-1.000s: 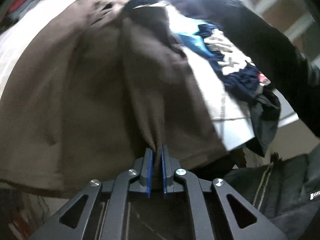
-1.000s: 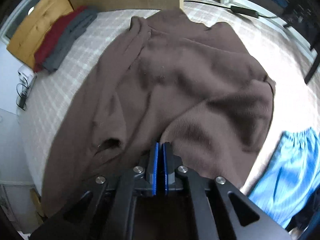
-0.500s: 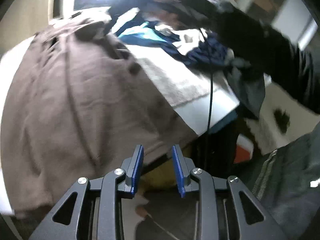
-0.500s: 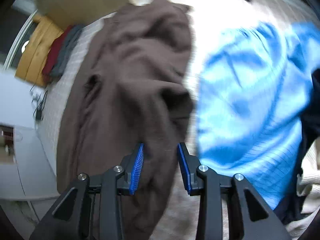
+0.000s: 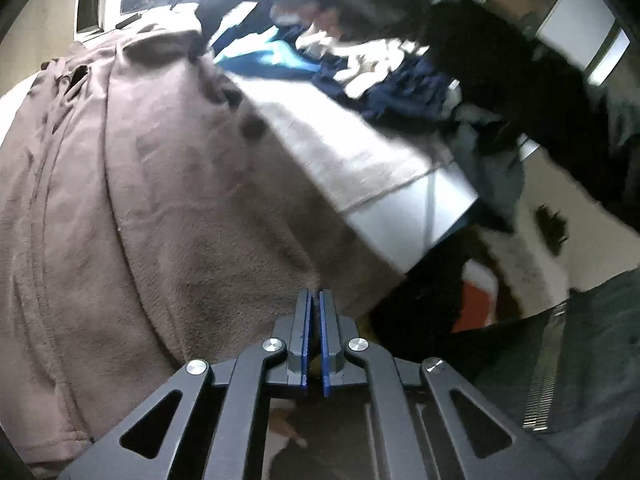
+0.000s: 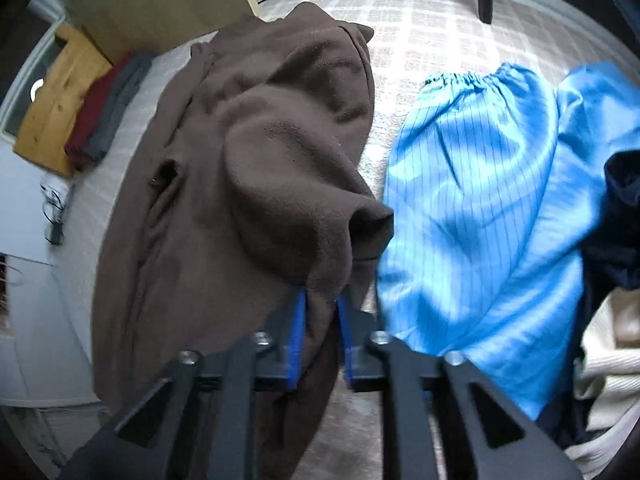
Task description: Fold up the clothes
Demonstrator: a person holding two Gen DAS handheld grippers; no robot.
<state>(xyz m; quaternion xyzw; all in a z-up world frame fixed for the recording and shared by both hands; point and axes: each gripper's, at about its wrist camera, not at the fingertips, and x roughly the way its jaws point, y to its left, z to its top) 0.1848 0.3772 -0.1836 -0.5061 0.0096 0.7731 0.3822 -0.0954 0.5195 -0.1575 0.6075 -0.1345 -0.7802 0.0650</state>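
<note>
Writing or labels cannot be read on anything in either view. Fleece is the cloth of the task's garment: a soft, matte brown fleece top (image 6: 256,168) with a fine nap, lying rumpled lengthwise on the pale checked woven bedcover (image 6: 432,36), its folds rounded and thick. The right gripper (image 6: 320,308) has its blue-padded fingers (image 6: 297,320) part-way apart with a bunched fold of the brown fleece between them. The left gripper (image 5: 314,300) shows its blue pads pressed nearly together at the fleece's (image 5: 168,208) lower edge; whether cloth is caught between them I cannot tell. Just beside the fleece lies a shiny blue pinstriped garment with a gathered elastic hem (image 6: 480,184). A folded red and grey stack (image 6: 108,108) rests near the wooden board (image 6: 56,108).
</note>
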